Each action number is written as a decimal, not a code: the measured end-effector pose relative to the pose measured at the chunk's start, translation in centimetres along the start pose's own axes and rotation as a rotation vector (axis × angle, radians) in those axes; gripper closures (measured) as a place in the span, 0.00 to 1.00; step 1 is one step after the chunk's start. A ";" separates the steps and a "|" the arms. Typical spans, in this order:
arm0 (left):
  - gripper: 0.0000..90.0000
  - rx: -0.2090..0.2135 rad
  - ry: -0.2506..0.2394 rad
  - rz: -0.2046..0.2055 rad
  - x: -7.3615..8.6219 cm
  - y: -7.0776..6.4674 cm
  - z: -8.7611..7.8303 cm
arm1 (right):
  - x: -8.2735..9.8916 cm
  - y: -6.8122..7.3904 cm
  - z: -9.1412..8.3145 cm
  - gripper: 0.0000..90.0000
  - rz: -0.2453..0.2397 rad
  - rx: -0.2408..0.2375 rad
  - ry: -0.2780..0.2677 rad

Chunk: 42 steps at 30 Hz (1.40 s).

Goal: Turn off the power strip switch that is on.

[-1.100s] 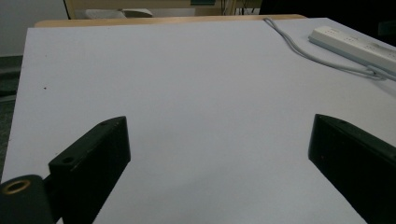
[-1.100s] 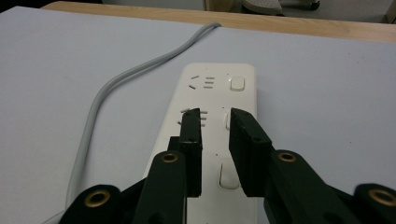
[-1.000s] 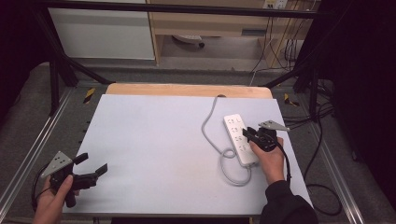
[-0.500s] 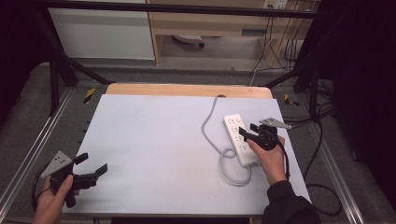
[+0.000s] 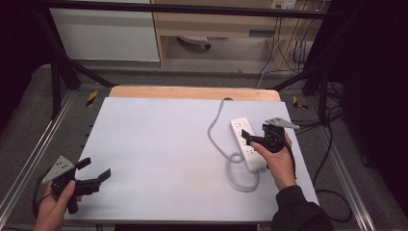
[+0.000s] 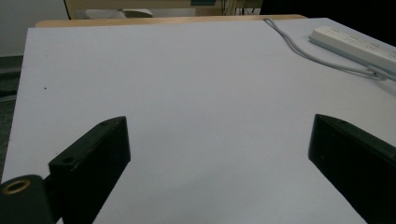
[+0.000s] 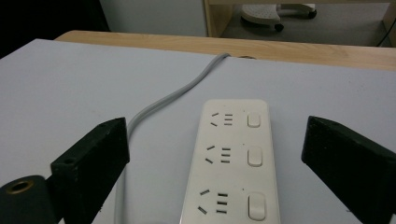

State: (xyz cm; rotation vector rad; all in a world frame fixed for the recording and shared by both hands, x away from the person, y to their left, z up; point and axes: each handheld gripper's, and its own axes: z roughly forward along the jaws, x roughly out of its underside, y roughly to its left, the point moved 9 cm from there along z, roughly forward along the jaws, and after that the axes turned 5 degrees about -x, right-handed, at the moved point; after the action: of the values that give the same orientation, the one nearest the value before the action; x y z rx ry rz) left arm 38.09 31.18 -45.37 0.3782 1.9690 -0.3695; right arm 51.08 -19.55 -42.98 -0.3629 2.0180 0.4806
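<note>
A white power strip lies on the right side of the white table top, its grey cable curving to the back edge and looping near its front end. My right gripper hovers just above the strip. Its jaws have just been opening and stand wide; in the right gripper view the strip with its sockets and switches lies below and between them, untouched. My left gripper rests at the front left corner, open with nothing between its jaws. The strip is far off in that view.
A wooden strip borders the table's back edge. Metal rails run along both sides. Black cables trail on the floor at the right. A pale cabinet and a shelf unit stand behind the table.
My right gripper has lifted slightly off the power strip and its jaws have spread apart. The left gripper has stayed where it was.
</note>
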 end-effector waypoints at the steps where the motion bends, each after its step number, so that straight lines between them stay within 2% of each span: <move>1: 0.06 -0.001 -0.001 -0.003 0.0 0.0 0.0 | -0.1 0.1 -0.1 0.07 0.000 -0.005 0.001; 8: 0.06 -0.003 0.001 -0.003 0.0 0.0 0.0 | -0.6 0.6 -0.9 0.06 -0.020 -0.017 -0.012; 15: 0.06 -0.003 0.001 -0.003 0.0 0.0 0.0 | -1.2 0.8 -1.7 0.06 -0.045 0.002 -0.044; 23: 0.06 -0.004 0.002 -0.001 0.0 0.0 0.0 | -1.5 1.1 -3.3 0.06 -0.075 -0.023 -0.062; 32: 0.06 -0.003 0.003 -0.002 0.0 -0.1 0.0 | -1.7 0.5 -5.0 0.06 -0.072 -0.024 -0.092; 42: 0.06 -0.004 0.002 -0.002 0.0 -0.1 0.0 | -1.1 -0.5 -6.5 0.06 -0.069 -0.013 -0.103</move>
State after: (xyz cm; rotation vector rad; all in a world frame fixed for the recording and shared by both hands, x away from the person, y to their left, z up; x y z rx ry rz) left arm 38.08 31.10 -45.38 0.3741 1.9722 -0.3665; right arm 46.89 -23.05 -39.30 -0.4066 1.8973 0.4601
